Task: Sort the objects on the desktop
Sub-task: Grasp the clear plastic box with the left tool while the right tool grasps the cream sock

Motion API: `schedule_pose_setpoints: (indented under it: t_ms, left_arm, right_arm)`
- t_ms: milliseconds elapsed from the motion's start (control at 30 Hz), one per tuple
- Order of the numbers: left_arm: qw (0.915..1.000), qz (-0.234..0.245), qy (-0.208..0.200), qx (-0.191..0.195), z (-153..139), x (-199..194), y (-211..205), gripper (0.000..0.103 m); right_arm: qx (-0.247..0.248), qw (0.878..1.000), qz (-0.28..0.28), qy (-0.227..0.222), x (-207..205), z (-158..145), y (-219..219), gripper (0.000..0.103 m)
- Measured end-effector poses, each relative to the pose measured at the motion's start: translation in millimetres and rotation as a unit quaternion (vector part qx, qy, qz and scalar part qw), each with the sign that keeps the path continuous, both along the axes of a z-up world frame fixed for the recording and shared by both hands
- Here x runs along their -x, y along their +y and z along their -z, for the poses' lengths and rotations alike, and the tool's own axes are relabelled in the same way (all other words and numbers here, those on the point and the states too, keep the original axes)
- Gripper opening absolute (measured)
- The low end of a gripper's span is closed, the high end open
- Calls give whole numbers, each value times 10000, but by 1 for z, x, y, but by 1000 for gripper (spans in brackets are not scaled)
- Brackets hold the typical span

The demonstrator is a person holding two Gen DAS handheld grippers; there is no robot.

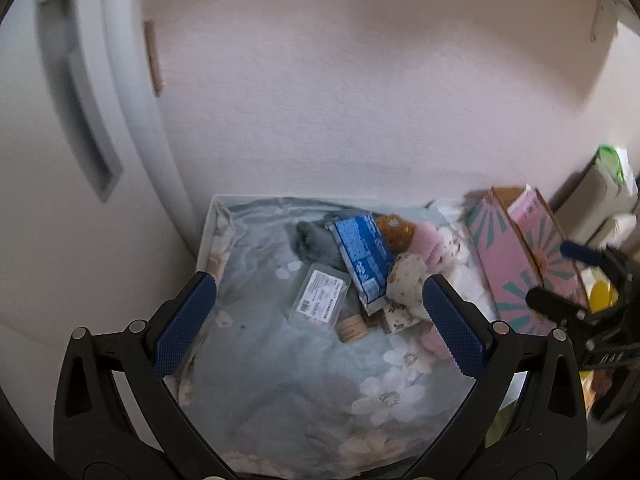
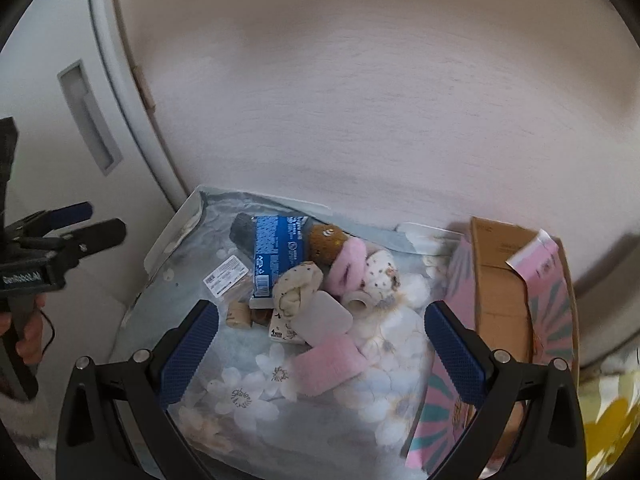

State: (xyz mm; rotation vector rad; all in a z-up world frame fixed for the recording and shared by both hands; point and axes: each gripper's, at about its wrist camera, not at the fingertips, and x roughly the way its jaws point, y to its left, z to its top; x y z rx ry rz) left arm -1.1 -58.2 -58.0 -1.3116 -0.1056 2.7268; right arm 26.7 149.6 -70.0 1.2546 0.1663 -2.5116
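Observation:
A heap of small objects lies on a floral cloth (image 1: 280,380) (image 2: 248,416). In it are a blue packet (image 1: 362,254) (image 2: 276,252), a clear labelled case (image 1: 320,298) (image 2: 226,276), a brown plush (image 1: 396,230) (image 2: 326,242), a pink scrunchie (image 2: 348,270), a spotted fabric piece (image 1: 406,278) (image 2: 298,284), a tape roll (image 2: 358,300), a pink pad (image 2: 332,364) and a cork (image 1: 352,328) (image 2: 240,314). My left gripper (image 1: 318,320) is open above the heap's near side. My right gripper (image 2: 322,350) is open over the pink pad. Neither holds anything.
An open pink cardboard box (image 1: 516,264) (image 2: 504,312) with teal rays stands to the right of the heap. A pale wall rises behind and a white cabinet door (image 1: 60,120) (image 2: 60,120) stands at the left. A hand (image 2: 28,336) holds the left gripper.

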Motion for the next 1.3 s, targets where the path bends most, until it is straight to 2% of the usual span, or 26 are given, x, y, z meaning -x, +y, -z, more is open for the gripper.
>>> schedule_pose_setpoints:
  t_ms: [133,267,367,500,567,733,933,967,1033,1067,1133,1200,1300]
  left_arm:
    - [9988,359,-289,139,35,16,6,103]
    - [9948,891,-466,148,86,41,13,103]
    - [9913,1055,-737,266,124,58,16,100]
    - [9886,1181,-886,310,156,73,21,99]
    - [9877,1200,-942,345,167,77,24,99]
    - [9869,1226,-1009,304,180,84,27,99]
    - [9870,1181,-1060,239,187,90,25,98]
    - [9867,1180,-1098,214,189,91,25,96]
    - [9855,1201,-1186,184,194,93,24,76]
    - [9841,1232,-1265,197,198,95,25,72]
    - [9839,1330,-1169,235,197,93,28,64]
    - [9837,1372,-1134,249,196,92,29,58]
    - [9842,1323,-1167,172,194,92,27,57]
  right_arm:
    - [-121,9984,-544,-107,15,17,-10,103]
    - [-363,9910,-1278,-160,42,43,-23,103]
    - [-466,9841,-1691,-267,55,67,-33,103]
    - [-632,9770,-2019,-272,64,92,-43,102]
    - [-605,9763,-2057,-280,69,99,-45,98]
    - [-602,9747,-2133,-304,79,114,-49,93]
    - [-696,9696,-2288,-518,85,128,-52,79]
    - [-757,9689,-2290,-563,87,132,-53,74]
    - [-826,9679,-2285,-650,88,139,-53,67]
    - [-792,9669,-2324,-696,87,142,-52,58]
    - [-793,9662,-2343,-733,87,145,-52,53]
    - [-772,9661,-2351,-731,85,145,-50,46]
    - [-737,9688,-2259,-713,86,144,-50,41]
